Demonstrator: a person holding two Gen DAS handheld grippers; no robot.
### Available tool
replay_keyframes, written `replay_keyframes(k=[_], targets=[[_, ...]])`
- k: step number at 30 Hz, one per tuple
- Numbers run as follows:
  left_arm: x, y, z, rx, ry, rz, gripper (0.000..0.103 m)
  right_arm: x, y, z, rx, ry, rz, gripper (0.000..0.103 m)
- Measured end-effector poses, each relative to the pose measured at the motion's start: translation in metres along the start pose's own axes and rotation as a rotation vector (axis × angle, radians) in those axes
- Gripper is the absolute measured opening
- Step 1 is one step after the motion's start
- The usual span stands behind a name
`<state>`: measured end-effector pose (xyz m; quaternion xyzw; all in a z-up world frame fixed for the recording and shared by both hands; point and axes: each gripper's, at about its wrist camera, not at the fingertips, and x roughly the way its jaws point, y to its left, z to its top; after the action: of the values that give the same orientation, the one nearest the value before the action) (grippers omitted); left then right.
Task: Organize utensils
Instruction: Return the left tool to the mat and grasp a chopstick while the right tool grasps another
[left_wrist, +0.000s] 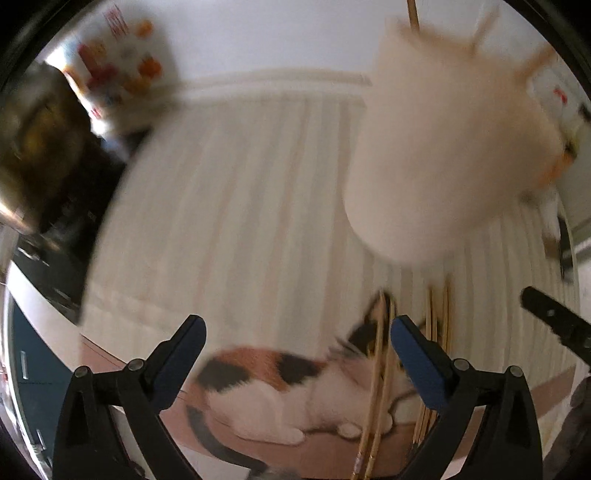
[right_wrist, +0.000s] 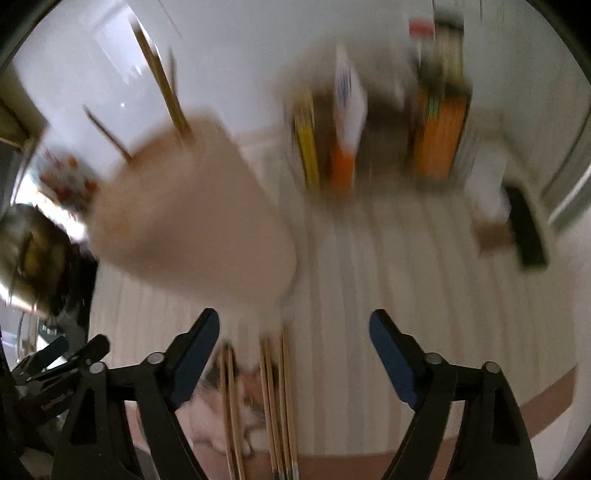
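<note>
Both views are motion-blurred. A cream utensil holder (left_wrist: 443, 155) stands on the striped mat with chopsticks (left_wrist: 413, 13) sticking out of its top; it also shows in the right wrist view (right_wrist: 192, 210). Several loose wooden chopsticks (left_wrist: 380, 387) lie on the mat in front of the holder, also in the right wrist view (right_wrist: 277, 406). My left gripper (left_wrist: 297, 343) is open and empty, above the mat to the left of the loose chopsticks. My right gripper (right_wrist: 291, 343) is open and empty, over the loose chopsticks.
A mat (left_wrist: 258, 192) with pale stripes and a calico cat picture (left_wrist: 266, 384) covers the table. Packaged goods and boxes (right_wrist: 436, 129) stand at the back. A printed container (left_wrist: 122, 62) and a dark shiny pot (left_wrist: 33, 147) sit at the left. A dark object (right_wrist: 526, 229) lies at the right.
</note>
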<state>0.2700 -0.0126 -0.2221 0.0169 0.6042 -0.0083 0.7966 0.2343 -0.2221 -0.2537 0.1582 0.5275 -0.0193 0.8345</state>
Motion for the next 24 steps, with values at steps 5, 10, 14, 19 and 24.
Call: replay_keyframes(k=[5,10,14,19,24], targets=[[0.055,-0.023,-0.025,0.016,0.185,-0.141,0.043,0.048,-0.019,-0.034,0.041,0.154,-0.014,0.048],[0.077,-0.045,-0.037,0.075,0.233,-0.151,0.027,0.062,-0.035,-0.051,0.059,0.205,-0.044,0.048],[0.077,-0.056,-0.041,0.134,0.207,-0.088,0.005,0.061,-0.043,-0.054,0.068,0.215,-0.061,0.048],[0.078,-0.032,-0.040,0.086,0.204,-0.065,0.004,0.066,-0.040,-0.055,0.047,0.238,-0.054,0.048],[0.079,-0.015,-0.038,0.063,0.212,-0.065,0.004,0.084,-0.022,-0.058,-0.012,0.290,-0.034,0.048]])
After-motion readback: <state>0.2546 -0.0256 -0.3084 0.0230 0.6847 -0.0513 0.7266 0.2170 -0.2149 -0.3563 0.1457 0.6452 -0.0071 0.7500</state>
